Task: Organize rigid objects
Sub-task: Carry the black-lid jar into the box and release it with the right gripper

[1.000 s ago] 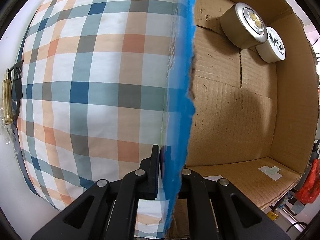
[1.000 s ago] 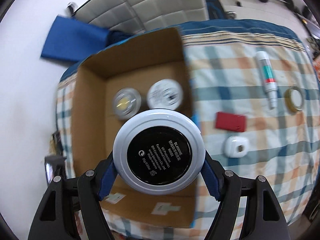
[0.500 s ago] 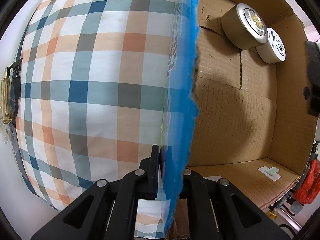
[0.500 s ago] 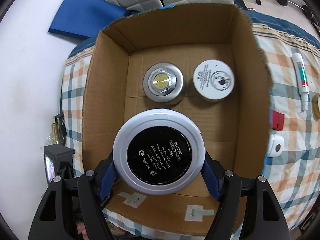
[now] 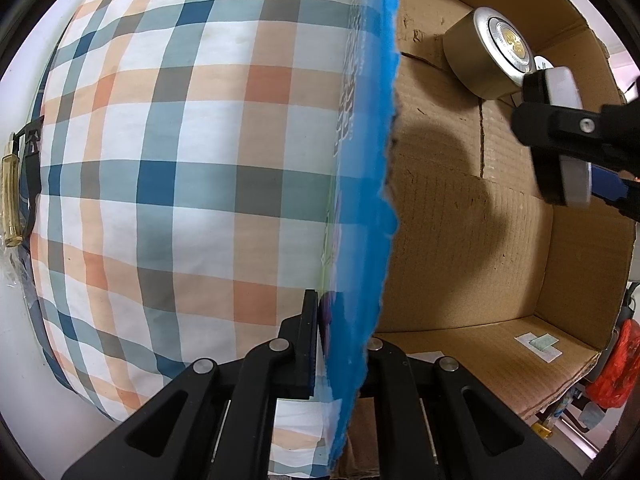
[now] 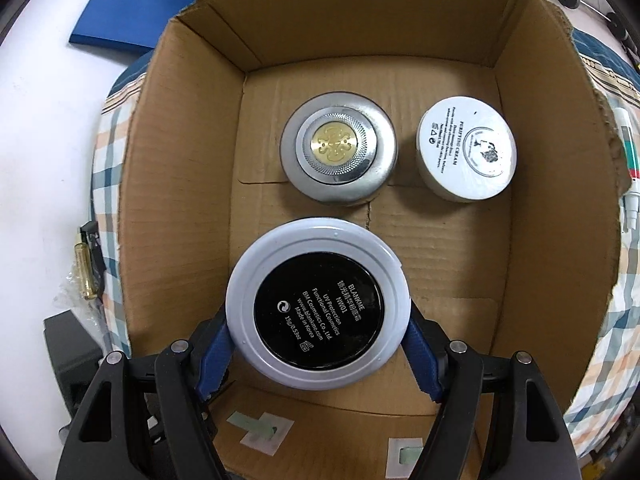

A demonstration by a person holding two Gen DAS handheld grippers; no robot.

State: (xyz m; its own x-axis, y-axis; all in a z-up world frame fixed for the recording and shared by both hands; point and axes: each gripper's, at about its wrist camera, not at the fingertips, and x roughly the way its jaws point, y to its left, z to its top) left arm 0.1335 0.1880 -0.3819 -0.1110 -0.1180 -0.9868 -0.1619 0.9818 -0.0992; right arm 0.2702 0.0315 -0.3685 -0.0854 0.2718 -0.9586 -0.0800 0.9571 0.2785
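My right gripper (image 6: 318, 348) is shut on a round compact (image 6: 318, 304) with a pale rim and a black label. It hangs inside the open cardboard box (image 6: 180, 200), above the floor. Beyond it on the box floor stand a silver jar (image 6: 338, 152) with a gold centre and a white cream jar (image 6: 466, 148). My left gripper (image 5: 340, 340) is shut on the box's blue-faced side wall (image 5: 372, 200). In the left wrist view the right gripper's finger (image 5: 560, 128) and the compact (image 5: 576, 184) show edge-on beside the silver jar (image 5: 480, 60).
The box sits on a plaid cloth (image 5: 180, 160). A white pen-like tube (image 6: 628, 160) lies on the cloth right of the box. A small golden bottle (image 6: 84, 268) lies off the cloth's left edge. A blue pad (image 6: 132, 12) lies behind the box.
My right gripper has carried the compact from over the box's right wall to inside the box and lower, and it now shows in the left wrist view. The left gripper has not moved.
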